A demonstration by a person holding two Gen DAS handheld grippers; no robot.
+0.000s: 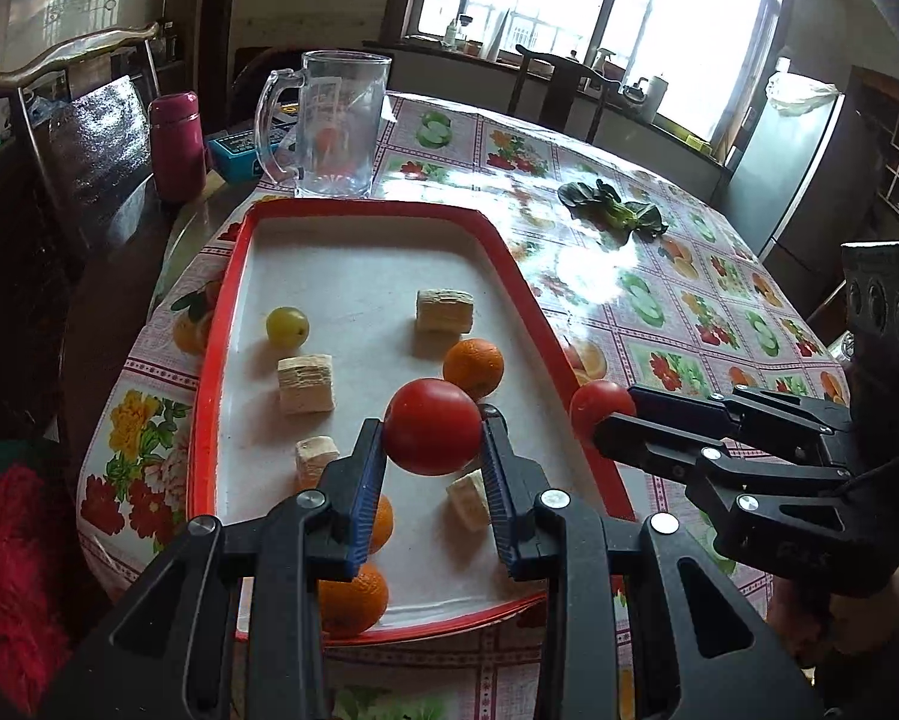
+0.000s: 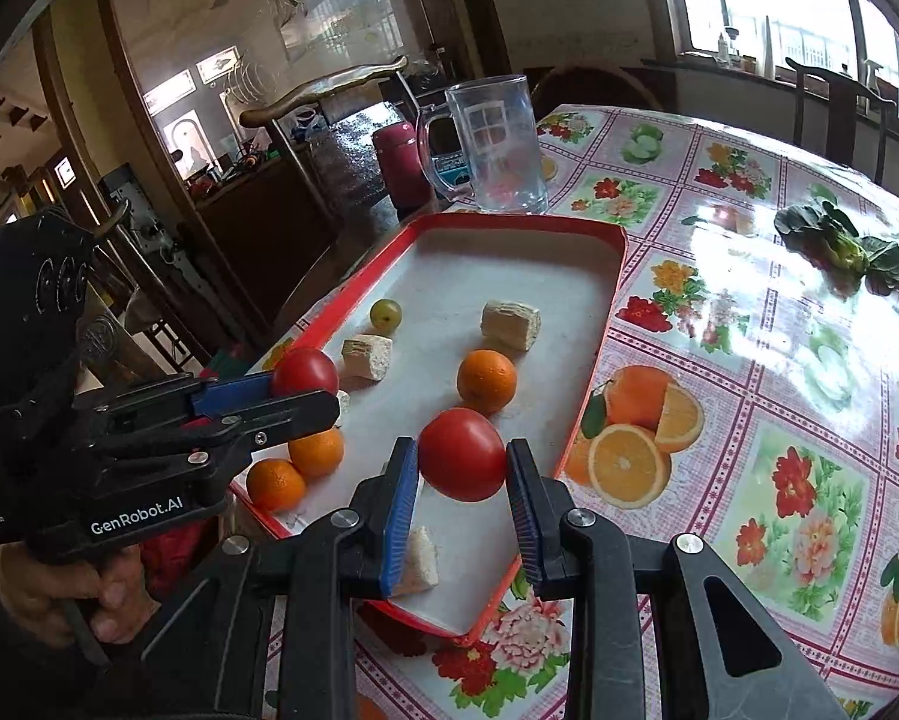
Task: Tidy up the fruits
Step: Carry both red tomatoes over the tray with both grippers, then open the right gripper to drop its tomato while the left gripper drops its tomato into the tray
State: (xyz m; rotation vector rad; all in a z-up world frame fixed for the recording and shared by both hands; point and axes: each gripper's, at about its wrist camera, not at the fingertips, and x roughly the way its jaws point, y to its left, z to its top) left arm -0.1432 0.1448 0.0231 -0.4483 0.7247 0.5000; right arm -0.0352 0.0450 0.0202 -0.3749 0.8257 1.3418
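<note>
L gripper [image 1: 432,444] clamps a tomato [image 1: 431,425] btwn its blue pads, held above the red tray [image 1: 209,360]. R gripper [image 2: 463,471] likewise grips 2nd tomato [image 2: 461,453] over tray's near right edge. Oranges [image 2: 487,380], grape [image 1: 287,327] & pale blocks [image 1: 305,383] lie on tray.

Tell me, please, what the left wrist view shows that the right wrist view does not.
Only the left wrist view shows the fridge and the blue box. Only the right wrist view shows the hand on the left gripper. Both share the tray, mug, greens, and a tomato in the left gripper and another tomato in the right gripper.
</note>
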